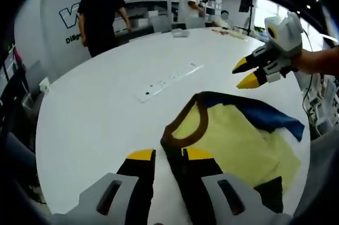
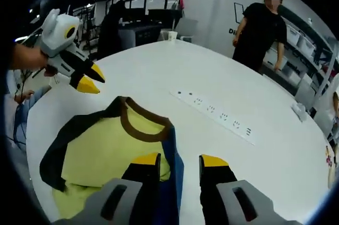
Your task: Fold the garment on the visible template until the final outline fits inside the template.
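Two yellow-tipped grippers hover over the round white table (image 1: pixel 95 114), and neither is holding anything. The garment, a pale yellow shirt with a brown neckband and dark blue sleeves (image 1: pixel 238 135), lies half bundled near the table's edge, one blue sleeve flopped over the yellow body. In the left gripper view the left gripper (image 1: pixel 168 157) stands with its jaws apart, the brown collar edge running down into the gap between them but not pinched. In the right gripper view the right gripper (image 2: pixel 180 162) is likewise spread, the blue sleeve edge lying between its tips. Each gripper shows in the other's view raised above the cloth, tips close together but gripping nothing.

I can make out no template outline under or beside the shirt, so the main worry, to my eye, is folding to a shape that cannot be checked against its mark. The cloth is also close to the rim; a pull toward the person could drag it partly off the table. A grab at the collar with only one layer caught would lift the front alone and twist the bundle further. The long white power strip (image 2: pixel 214 115) lies well apart on the table, and a wide sweep could snag it.
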The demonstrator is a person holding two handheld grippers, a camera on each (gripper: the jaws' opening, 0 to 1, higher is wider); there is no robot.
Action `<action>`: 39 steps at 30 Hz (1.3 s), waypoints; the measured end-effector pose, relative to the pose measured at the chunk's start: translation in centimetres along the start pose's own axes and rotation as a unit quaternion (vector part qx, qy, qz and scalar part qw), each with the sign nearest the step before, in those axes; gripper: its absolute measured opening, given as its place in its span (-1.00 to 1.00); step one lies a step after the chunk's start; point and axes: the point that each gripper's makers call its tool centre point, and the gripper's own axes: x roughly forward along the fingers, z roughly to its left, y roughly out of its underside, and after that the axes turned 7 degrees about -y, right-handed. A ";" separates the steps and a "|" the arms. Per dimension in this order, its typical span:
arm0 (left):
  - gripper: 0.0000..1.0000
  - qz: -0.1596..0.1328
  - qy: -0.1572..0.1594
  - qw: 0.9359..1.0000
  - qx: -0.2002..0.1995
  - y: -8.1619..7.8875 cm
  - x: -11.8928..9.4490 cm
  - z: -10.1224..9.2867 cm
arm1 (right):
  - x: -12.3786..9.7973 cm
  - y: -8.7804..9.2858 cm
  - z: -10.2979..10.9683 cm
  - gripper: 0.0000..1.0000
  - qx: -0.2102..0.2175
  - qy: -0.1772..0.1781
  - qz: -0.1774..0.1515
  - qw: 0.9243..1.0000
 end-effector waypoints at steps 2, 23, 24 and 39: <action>-0.54 0.005 0.003 1.000 0.028 0.2 -0.3 -0.2 | -0.2 0.2 0.4 -0.48 -0.006 -0.003 0.002 1.000; -0.18 -0.006 -0.010 0.999 0.039 0.6 -6.6 -2.8 | -4.8 -0.1 5.4 -0.13 -0.031 -0.053 -0.024 0.998; -0.18 -0.006 -0.010 0.999 0.040 0.7 -6.9 -2.9 | -5.0 -0.1 5.6 -0.13 -0.034 -0.054 -0.025 0.998; -0.21 -0.004 -0.002 1.000 0.018 2.4 -9.2 -5.2 | -8.1 0.3 9.8 -0.14 -0.051 -0.087 -0.040 0.994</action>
